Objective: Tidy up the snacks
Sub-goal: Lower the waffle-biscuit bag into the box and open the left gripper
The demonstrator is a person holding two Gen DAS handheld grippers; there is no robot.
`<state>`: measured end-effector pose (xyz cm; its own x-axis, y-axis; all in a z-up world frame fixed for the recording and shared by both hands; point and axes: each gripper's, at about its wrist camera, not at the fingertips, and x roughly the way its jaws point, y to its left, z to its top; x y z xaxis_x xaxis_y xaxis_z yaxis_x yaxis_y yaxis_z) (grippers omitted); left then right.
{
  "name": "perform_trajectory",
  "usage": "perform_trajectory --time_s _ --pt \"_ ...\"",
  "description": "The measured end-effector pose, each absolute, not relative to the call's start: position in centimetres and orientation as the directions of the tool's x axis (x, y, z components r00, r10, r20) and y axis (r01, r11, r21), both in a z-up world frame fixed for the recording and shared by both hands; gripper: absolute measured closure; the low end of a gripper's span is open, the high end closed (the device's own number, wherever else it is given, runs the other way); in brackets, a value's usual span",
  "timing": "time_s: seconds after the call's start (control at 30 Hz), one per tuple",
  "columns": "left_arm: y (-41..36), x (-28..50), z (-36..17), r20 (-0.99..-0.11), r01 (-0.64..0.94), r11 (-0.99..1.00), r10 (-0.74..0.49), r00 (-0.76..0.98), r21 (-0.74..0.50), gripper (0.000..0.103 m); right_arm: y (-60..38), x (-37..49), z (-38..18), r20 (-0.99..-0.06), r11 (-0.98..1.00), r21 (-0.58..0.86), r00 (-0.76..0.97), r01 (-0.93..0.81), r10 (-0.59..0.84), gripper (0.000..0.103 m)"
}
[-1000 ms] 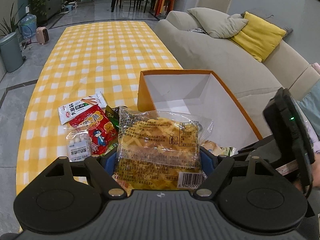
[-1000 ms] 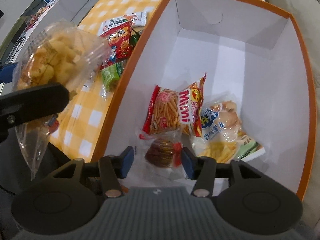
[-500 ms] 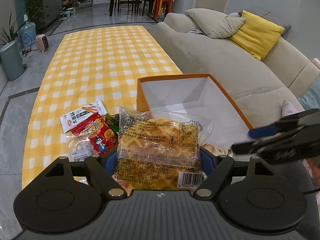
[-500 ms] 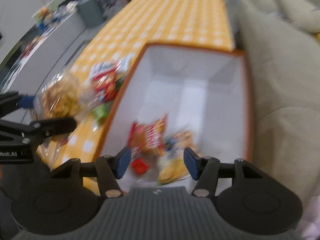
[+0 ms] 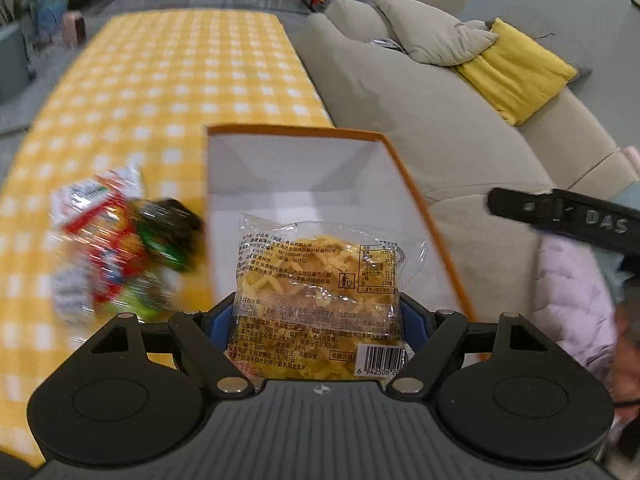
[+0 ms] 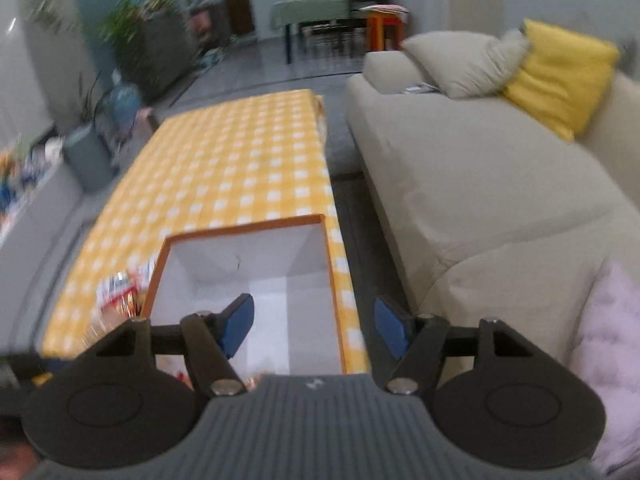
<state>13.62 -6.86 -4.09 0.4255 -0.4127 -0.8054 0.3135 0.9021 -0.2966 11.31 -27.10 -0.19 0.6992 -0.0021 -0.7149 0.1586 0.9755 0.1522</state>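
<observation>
Clear crinkly plastic forms the bag of yellow fried strips (image 5: pixel 316 292), which my left tool (image 5: pixel 316 316) holds clamped across its lower half, blue pads pressing both side edges. I judge the bag light and soft-walled, its contents brittle: a hard squeeze would crush the strips, and the smooth film could slip. The side seams, where I grip it now, are the safest hold. The bag hangs above the near end of the orange-rimmed white cardboard box (image 5: pixel 404 184), so I judge the drop into it is the step in hand.

My right tool (image 6: pixel 314 326) is released and empty; its jaws have just been opening, with nothing between them. It looks over the same box from the near side.

Loose packets in red, green and white wrappers (image 5: pixel 116 240) lie blurred at 9 o'clock of the box, just beside its left wall. Everything rests on the surface under a yellow-and-white checked cloth (image 5: pixel 168 80), flat and otherwise bare toward 12 o'clock. A beige sofa (image 5: pixel 420 120) with a yellow cushion (image 5: pixel 516 68) runs along the 3 o'clock side; a dining set stands far off at 12 o'clock.
</observation>
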Motion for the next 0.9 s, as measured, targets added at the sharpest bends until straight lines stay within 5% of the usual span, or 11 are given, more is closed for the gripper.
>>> perform_trajectory --time_s 0.27,0.57,0.9 --pt "-11.8 15.6 -7.3 -0.823 0.298 0.875 -0.469 0.320 -0.382 0.011 -31.5 11.0 -4.9 -0.732 0.920 0.276 0.681 0.280 0.012 0.037" --pt "-16.6 15.8 -9.3 -0.877 0.736 0.676 -0.366 0.310 -0.023 0.011 -35.3 9.8 -7.2 -0.745 0.881 0.303 0.667 0.364 -0.019 0.037" --pt "-19.7 14.8 -10.9 -0.917 0.984 0.176 -0.386 0.096 0.029 0.011 -35.3 10.5 -8.7 -0.750 0.877 0.342 0.660 0.338 0.039 0.037"
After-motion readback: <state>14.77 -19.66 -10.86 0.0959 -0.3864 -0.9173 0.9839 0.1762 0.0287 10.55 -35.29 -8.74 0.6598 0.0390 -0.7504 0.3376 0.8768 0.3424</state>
